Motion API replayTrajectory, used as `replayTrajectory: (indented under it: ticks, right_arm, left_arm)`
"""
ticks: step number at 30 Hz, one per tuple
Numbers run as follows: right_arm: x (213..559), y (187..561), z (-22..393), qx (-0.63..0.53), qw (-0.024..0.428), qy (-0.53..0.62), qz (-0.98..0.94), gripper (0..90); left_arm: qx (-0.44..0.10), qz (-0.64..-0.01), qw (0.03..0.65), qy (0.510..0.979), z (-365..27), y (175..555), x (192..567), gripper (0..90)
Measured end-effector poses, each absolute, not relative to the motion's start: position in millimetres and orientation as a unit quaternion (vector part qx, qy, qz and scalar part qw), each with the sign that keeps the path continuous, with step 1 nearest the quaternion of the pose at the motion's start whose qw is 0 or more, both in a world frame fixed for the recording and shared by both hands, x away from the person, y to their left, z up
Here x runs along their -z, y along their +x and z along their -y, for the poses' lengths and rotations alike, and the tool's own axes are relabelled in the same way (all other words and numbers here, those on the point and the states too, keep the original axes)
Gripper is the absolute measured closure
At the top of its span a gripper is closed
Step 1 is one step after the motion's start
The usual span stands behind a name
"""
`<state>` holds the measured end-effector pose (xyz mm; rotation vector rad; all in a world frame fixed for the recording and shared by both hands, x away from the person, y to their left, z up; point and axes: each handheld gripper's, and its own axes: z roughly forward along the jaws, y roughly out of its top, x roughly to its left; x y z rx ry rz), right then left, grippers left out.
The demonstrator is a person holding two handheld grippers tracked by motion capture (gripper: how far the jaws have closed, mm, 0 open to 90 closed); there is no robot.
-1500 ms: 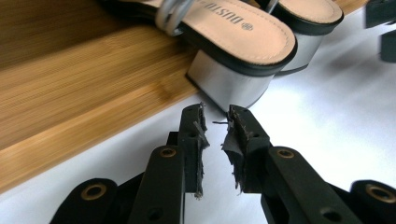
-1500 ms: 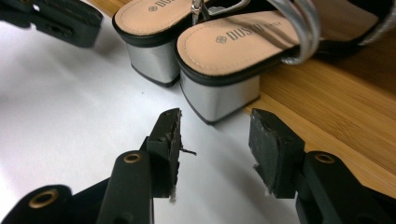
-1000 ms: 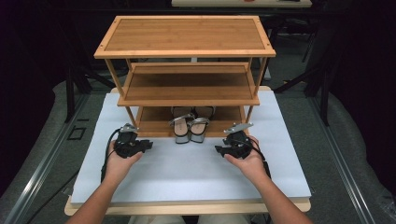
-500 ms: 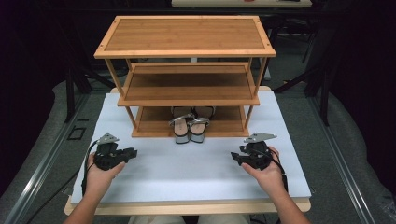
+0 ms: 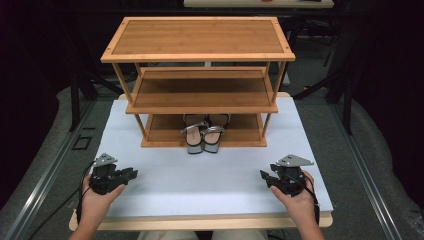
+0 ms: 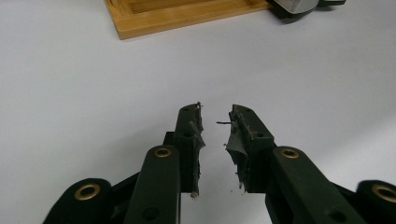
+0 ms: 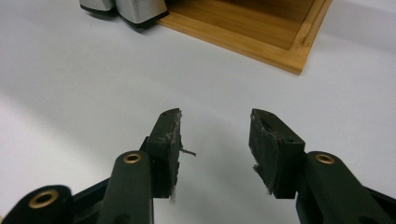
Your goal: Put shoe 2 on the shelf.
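Both tongs empty, jaws apart: left gripper (image 5: 131,174) has just been opening, gap narrow, nothing between the pads; right gripper (image 5: 264,176) shows a wider gap, also with nothing in it. Pair of silver sandals (image 5: 203,138) sits on the bottom shelf of the wooden rack (image 5: 197,39), toes hanging over its front edge, well apart from both grippers. Bare white table top (image 5: 200,175) lies between grippers and rack; path unobstructed. Left hand (image 5: 97,197) and right hand (image 5: 299,200) rest low near the table's near edge, far apart, each gripper angled inward toward the centre.
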<state>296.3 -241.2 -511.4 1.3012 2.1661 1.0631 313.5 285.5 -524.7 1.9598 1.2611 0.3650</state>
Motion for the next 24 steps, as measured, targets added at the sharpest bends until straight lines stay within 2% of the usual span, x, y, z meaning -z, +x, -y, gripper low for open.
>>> replayTrajectory:
  ticks: [1,2,12,24]
  right_arm:
    - [513,295,241,-0.369,0.212,0.478,-0.768,53.5]
    - [517,295,243,-0.382,0.2,0.475,-0.767,53.5]
    - [550,293,240,-0.374,0.187,0.49,-0.765,53.5]
    - [558,293,238,-0.378,0.187,0.492,-0.761,53.2]
  left_arm:
    - [-0.144,-0.494,0.382,0.767,-285,313,527,72.8]
    - [-0.144,-0.496,0.38,0.767,-285,313,530,72.8]
    - [-0.133,-0.484,0.361,0.786,-278,313,549,72.4]
    - [-0.142,-0.479,0.35,0.792,-279,314,554,69.3]
